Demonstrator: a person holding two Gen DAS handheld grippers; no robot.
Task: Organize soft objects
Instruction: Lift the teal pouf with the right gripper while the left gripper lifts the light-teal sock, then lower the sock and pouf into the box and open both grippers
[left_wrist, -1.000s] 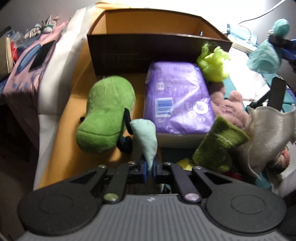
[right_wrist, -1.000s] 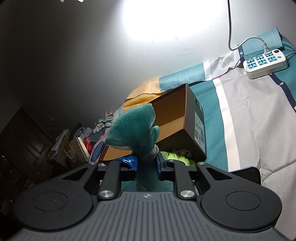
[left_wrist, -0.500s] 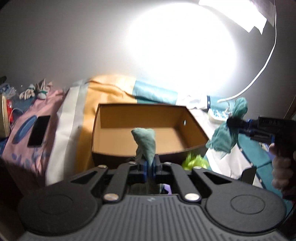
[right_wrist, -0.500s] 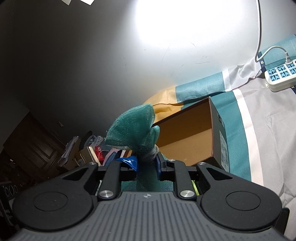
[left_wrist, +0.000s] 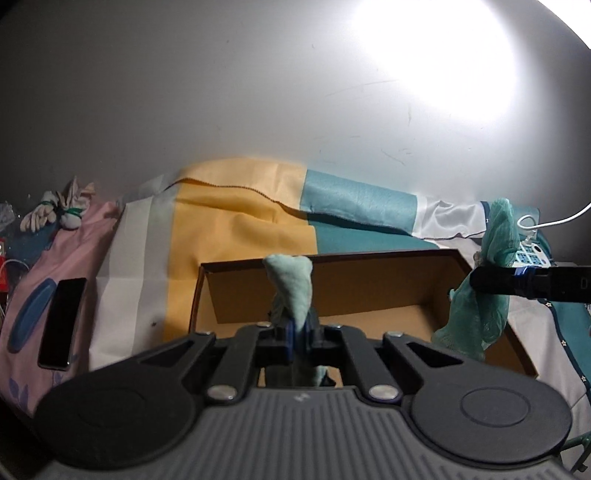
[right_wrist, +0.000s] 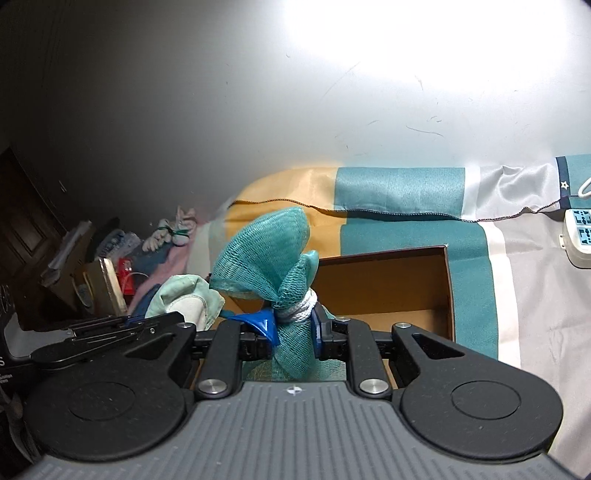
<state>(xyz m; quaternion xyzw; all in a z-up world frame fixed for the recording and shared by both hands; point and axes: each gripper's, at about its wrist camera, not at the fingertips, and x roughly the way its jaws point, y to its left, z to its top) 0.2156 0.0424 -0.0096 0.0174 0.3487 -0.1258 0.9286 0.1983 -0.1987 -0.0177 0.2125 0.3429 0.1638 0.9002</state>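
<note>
L gripper (left_wrist: 300, 334) sits low-centre in its own view, jaws pinched tight on a pale mint cloth (left_wrist: 291, 291) sticking up btwn the blue pads. R gripper (right_wrist: 293, 326), centre-bottom of its view, is clamped on a teal mesh pouf (right_wrist: 269, 251) at its white cord binding. R gripper also shows at right edge of L view, fingers pointing left.

Both hand-held grippers have reached the cardboard box (left_wrist: 362, 295).
</note>
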